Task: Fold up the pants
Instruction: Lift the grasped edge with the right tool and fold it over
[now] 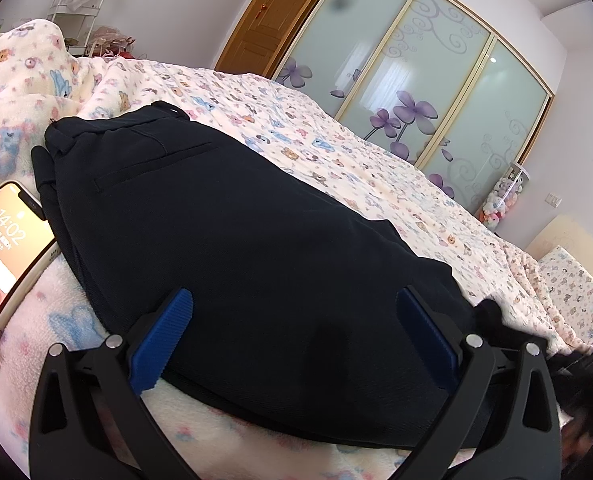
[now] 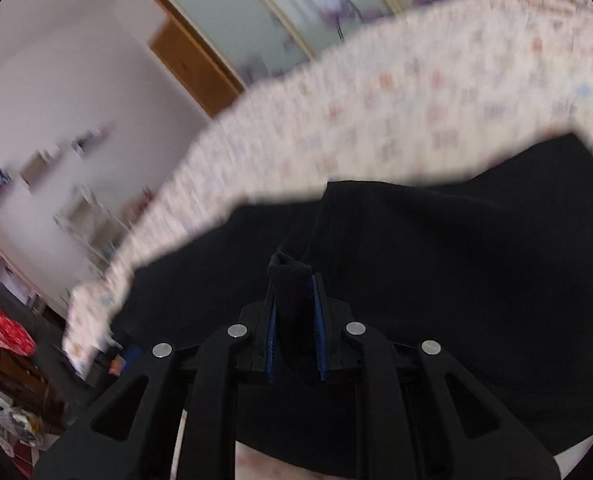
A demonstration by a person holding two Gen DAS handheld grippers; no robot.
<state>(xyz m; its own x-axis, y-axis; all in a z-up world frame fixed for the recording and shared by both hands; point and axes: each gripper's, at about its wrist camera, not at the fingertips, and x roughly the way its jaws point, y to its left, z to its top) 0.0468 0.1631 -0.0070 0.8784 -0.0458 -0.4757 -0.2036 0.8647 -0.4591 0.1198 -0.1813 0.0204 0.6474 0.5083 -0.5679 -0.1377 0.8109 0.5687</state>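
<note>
Dark navy pants (image 1: 232,248) lie on a bed with a bear-print blanket (image 1: 336,152), waistband and back pocket at the far end. My left gripper (image 1: 296,320) is open, its blue pads (image 1: 164,336) spread over the near part of the pants, holding nothing. In the right wrist view the pants (image 2: 436,280) fill the lower frame. My right gripper (image 2: 293,280) is shut on a bunched fold of the pants fabric (image 2: 290,276). That view is motion-blurred.
A phone (image 1: 4,240) with a lit screen lies on the blanket left of the pants. A sliding-door wardrobe (image 1: 416,80) and a wooden door (image 1: 268,24) stand beyond the bed. A white shelf (image 1: 84,4) stands at the back left.
</note>
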